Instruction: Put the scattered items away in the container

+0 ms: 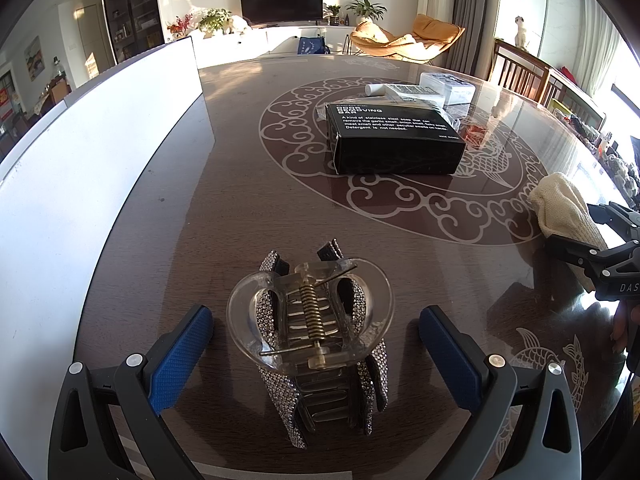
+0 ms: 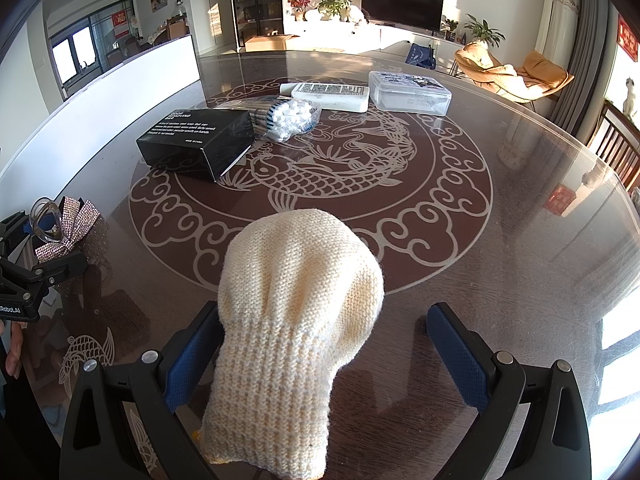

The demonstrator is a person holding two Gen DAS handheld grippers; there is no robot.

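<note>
Rhinestones are glinting on the hair claw clip (image 1: 316, 344) lying between my left gripper (image 1: 316, 356) pads, jaws spread wide, touching nothing. Rightward, my right gripper (image 2: 324, 356) is straddling the cream knitted mitten (image 2: 296, 320) on the glass table (image 2: 500, 240), jaws wide.

Television (image 2: 402, 5), orange lounge chair (image 2: 514, 74)

The black box (image 1: 394, 136) reads "ODOR REMOVING BAR" and "MADE IN CHINA".
</note>
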